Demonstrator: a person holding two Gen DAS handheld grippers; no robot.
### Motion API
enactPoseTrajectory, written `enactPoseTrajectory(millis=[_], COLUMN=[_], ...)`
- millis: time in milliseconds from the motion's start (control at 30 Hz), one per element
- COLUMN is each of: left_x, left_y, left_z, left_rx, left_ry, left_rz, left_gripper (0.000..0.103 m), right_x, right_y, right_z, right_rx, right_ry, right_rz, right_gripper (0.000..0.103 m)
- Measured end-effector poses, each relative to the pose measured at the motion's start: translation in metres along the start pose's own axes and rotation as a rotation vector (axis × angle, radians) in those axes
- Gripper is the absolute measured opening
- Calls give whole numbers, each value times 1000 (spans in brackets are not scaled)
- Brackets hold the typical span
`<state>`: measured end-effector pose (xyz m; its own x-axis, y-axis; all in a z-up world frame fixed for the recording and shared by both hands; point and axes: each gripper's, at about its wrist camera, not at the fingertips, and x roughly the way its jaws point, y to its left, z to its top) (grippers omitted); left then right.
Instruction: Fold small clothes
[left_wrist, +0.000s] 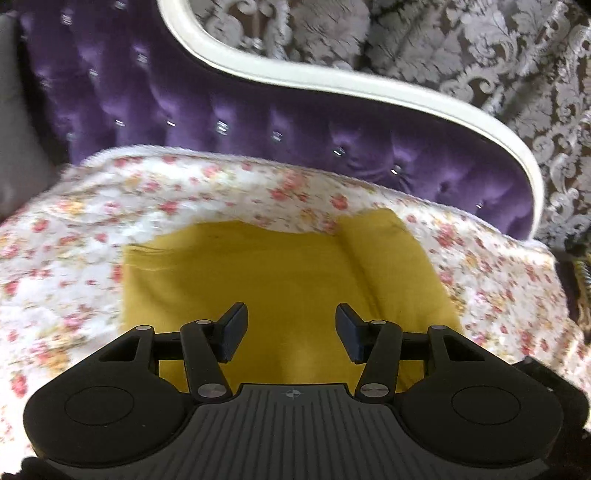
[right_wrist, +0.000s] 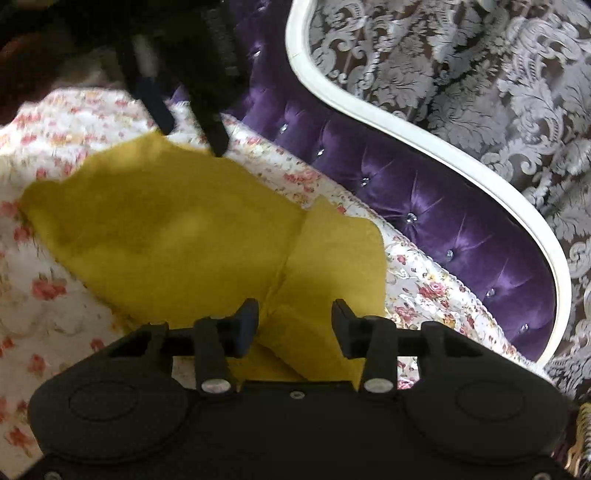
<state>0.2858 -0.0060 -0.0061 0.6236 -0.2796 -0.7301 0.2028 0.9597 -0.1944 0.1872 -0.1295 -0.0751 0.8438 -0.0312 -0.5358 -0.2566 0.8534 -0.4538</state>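
A small mustard-yellow garment (left_wrist: 288, 266) lies spread flat on a floral bedspread (left_wrist: 147, 192), one short sleeve (left_wrist: 376, 251) out to the right. My left gripper (left_wrist: 291, 325) is over its near part, jaws open and nothing between them. In the right wrist view the same garment (right_wrist: 177, 229) runs away to the left, its sleeve (right_wrist: 340, 251) just ahead of my right gripper (right_wrist: 295, 317), which is open above the cloth without pinching it. The left gripper (right_wrist: 192, 136) shows blurred at the garment's far edge; whether it touches the cloth I cannot tell.
A purple tufted headboard (left_wrist: 221, 110) with a curved white frame (left_wrist: 332, 81) rises right behind the bedspread. Grey damask curtain (left_wrist: 480, 55) hangs beyond it. In the right wrist view the headboard (right_wrist: 424, 206) runs along the bed's right side.
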Motion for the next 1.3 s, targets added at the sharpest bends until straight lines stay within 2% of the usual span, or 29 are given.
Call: enactPoseTrajectory(millis=[200, 267, 500, 767, 967, 1100, 1200, 1233, 1300], left_x=[26, 34, 67, 98, 116, 123, 130, 131, 131], left_y=[-9, -12, -22, -33, -41, -48, -49, -48, -48], left_z=[9, 14, 34, 41, 40, 44, 50, 50, 50], left_rx=[-39, -49, -85, -104, -146, -148, -189, -215, -245], left_ry=[53, 64, 125, 189, 213, 201, 200, 195, 169], left_rz=[-67, -89, -150, -149, -174, -177, -210, -219, -235], left_gripper=[51, 51, 51, 51, 51, 53, 52, 51, 38], right_x=[5, 7, -1, -8, -11, -12, -12, -12, -10], right_y=[0, -8, -36, -66, -78, -79, -79, -79, -79], right_z=[-7, -8, -15, -22, -25, -26, -28, -28, -27], right_rx=[7, 47, 248, 460, 507, 512, 512, 509, 502], right_ry=[20, 27, -6, -35, -51, -54, -53, -52, -50], right_rz=[9, 30, 100, 177, 204, 206, 211, 210, 210], right_gripper=[49, 21, 20, 19, 19, 19, 19, 19, 19])
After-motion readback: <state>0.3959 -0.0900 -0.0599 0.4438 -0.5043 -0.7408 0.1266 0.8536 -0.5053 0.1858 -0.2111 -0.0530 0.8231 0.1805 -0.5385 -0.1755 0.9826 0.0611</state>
